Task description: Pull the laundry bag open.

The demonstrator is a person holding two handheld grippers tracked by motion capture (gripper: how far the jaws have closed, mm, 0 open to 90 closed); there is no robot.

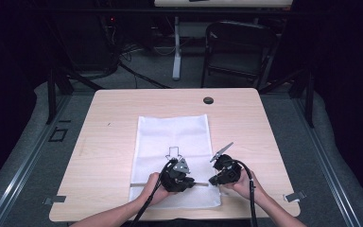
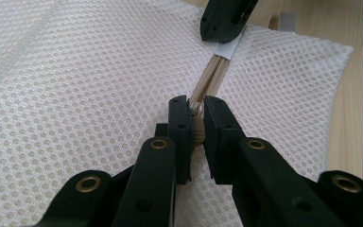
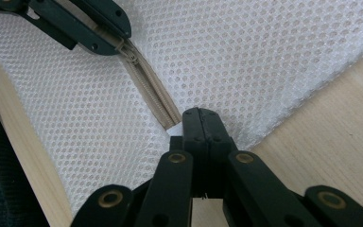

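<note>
White mesh bag (image 1: 175, 156) lying flat at the centre of the wooden surface (image 1: 108, 142), its beige zipper (image 3: 153, 92) near the lower edge. Left gripper (image 2: 196, 124): fingers closed on the zipper slider (image 2: 197, 111). Right gripper (image 3: 201, 124): fingers clamped on the zipper's white end tab (image 2: 228, 48).
</note>
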